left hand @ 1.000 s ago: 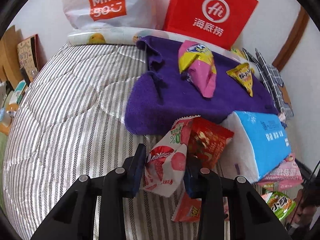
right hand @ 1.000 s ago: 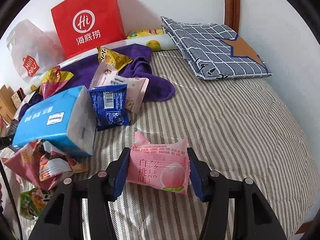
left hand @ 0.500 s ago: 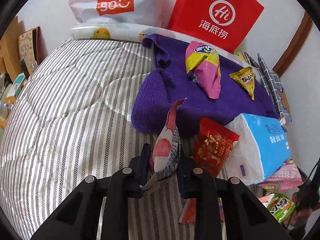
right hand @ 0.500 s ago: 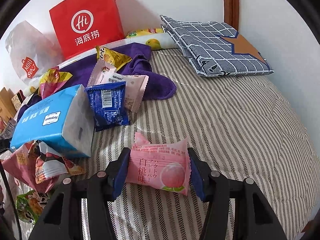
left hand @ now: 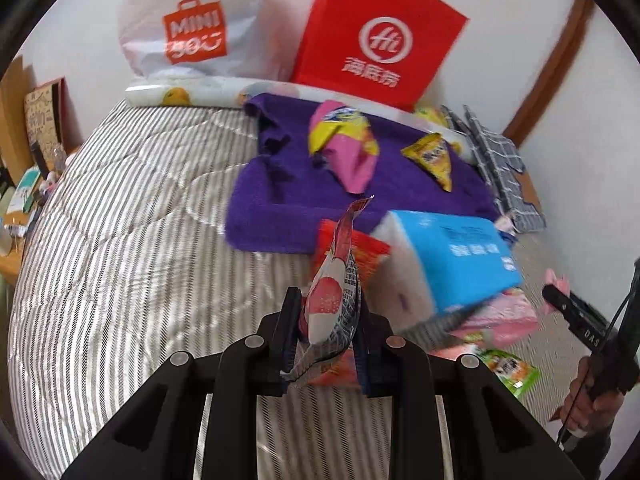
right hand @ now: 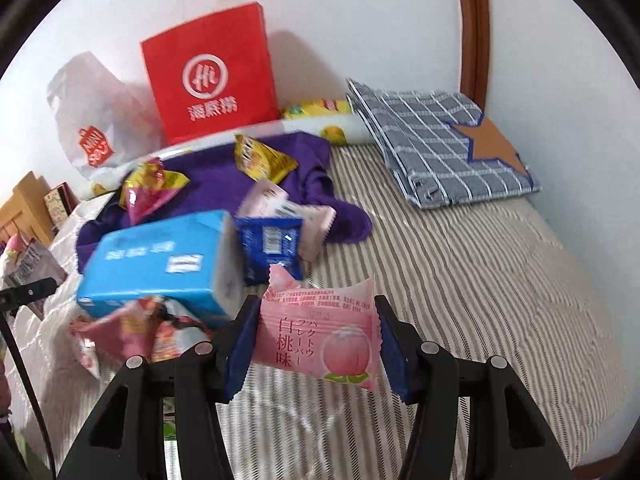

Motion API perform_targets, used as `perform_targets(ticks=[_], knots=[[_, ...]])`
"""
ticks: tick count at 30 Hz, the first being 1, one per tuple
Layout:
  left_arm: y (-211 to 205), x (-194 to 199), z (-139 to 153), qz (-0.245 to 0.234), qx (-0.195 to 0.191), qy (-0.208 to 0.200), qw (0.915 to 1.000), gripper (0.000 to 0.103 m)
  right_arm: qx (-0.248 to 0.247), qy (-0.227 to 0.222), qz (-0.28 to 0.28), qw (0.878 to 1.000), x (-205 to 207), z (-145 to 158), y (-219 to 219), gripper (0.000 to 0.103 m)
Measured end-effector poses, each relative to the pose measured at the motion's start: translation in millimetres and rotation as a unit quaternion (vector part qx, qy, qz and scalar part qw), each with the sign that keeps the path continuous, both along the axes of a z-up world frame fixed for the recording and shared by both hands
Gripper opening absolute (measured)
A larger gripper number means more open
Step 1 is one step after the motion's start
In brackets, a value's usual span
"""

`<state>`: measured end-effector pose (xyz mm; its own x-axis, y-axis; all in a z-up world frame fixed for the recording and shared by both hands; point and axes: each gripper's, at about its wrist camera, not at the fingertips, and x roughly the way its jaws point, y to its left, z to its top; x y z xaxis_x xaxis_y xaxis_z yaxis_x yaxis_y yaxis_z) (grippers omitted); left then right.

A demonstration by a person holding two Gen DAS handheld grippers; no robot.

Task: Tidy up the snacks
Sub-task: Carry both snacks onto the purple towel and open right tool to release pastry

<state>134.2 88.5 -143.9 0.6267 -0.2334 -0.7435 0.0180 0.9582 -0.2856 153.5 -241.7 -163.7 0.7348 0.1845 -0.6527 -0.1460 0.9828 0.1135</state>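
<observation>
Snacks: left gripper (left hand: 326, 328) jaws now clamp lychee packet (left hand: 330, 304) edge-on, turned since a second ago — right gripper (right hand: 316, 340) jaws still pinch peach packet (right hand: 320, 336); both ready to sort toward 12 o'clock.

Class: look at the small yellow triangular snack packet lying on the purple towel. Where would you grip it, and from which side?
Grip the yellow triangular packet across its narrow lower tip, coming from above with the hand-held gripper. It lies flat on the purple towel, clear of the pink-and-yellow bag, and the tapered end looks easiest to pinch.

Glossy, probably plastic peach wrapper (right hand: 316, 334); fuzzy purple towel (left hand: 276, 216)
</observation>
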Motion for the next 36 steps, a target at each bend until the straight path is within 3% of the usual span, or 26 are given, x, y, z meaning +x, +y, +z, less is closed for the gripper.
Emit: perform_targets(ticks=[6,17,36], knots=[[-27,-12,12,-0.027,0.005,-0.010,0.9996,0.024,0.021,-0.014,0.019,1.000,-9,17,12,0.053],[-69,-12,28,-0.061,0.002,-0.020,0.9979,0.024,0.015,-0.039,0.042,0.998,-6,42,35,0.053],[-59,55,42,-0.037,0.030,-0.039,0.9981,0.024,0.013,-0.058,0.034,0.998,80,69,52,0.053]])
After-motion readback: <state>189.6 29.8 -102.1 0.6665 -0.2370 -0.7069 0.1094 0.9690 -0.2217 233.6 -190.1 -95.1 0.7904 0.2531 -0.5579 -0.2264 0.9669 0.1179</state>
